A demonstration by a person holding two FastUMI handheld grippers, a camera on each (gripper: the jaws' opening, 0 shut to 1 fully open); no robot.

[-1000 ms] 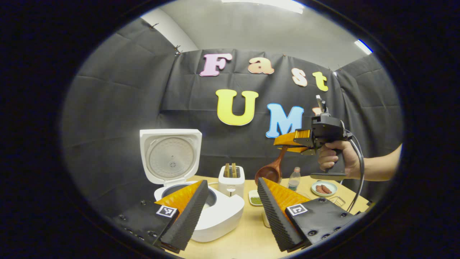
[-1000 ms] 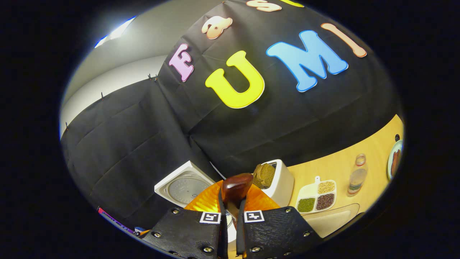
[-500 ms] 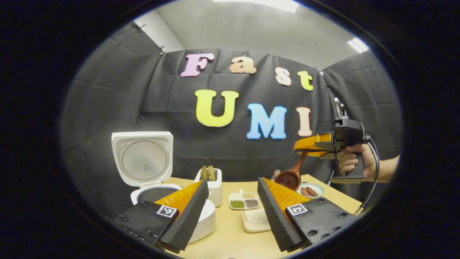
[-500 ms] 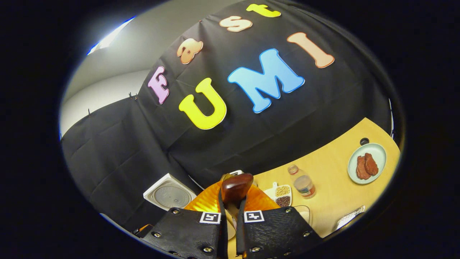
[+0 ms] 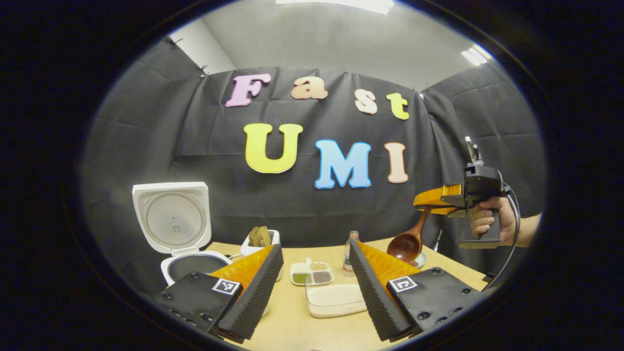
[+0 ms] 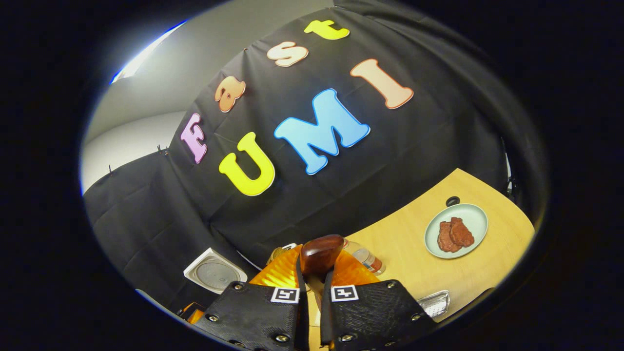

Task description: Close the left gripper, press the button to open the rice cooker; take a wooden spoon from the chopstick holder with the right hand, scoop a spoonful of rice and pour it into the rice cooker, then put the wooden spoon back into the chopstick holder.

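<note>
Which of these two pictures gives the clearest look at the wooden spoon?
The left gripper view: the wooden spoon hangs bowl-down from the right gripper, its whole length visible from the side. The right gripper view shows just the handle's end, pinched between that gripper's fingers.

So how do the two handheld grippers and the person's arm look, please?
The left gripper has two wedge-shaped fingers with ribbed inner faces on black plates with bolts; each plate bears a small square black-and-white marker. The right gripper has a dark boxy body, a pistol handle and a black cable looping down. The hand and forearm show no sleeve.
</note>
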